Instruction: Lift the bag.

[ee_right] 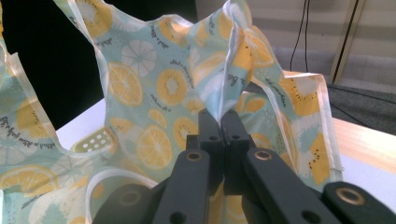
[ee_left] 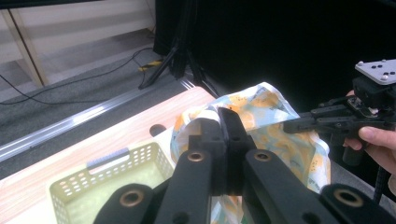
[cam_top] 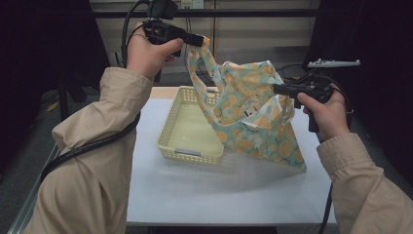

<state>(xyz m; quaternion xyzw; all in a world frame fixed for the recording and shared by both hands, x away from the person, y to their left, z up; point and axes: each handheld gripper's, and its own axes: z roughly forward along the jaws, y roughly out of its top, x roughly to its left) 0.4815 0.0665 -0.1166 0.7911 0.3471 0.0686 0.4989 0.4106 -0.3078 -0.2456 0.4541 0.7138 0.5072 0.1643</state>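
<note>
The bag, a thin printed thing with lemon and kiwi slices on pale blue, hung in the middle of the high view, stretched between the two grippers above the counter. The left gripper, at the upper left of that frame, had its jaws clenched on one handle loop; the right gripper, at mid right, had its jaws pinched tight on a fold of the bag's rim. The bag's lower corner trailed down to the counter at the lower right, just beside the yellow basket, which sat left of centre.

Both grips looked slim, a judgement from how little cloth sat between the jaws in each gripper view. The fold in the right jaws could have slid out if the hands drew farther apart, and the bag would then have swung from the left handle alone. The slack lower part could also have dragged across the basket rim and nudged or tipped the light basket. Were the mouth meant to go over or into the basket, the loose second handle might have snagged on its perforated wall.

Small dark cursive script ran along the fruit slices in the right gripper view, repeated over the print, but it was too fine and curved to read. No brand mark or label could be made out on the basket.
</note>
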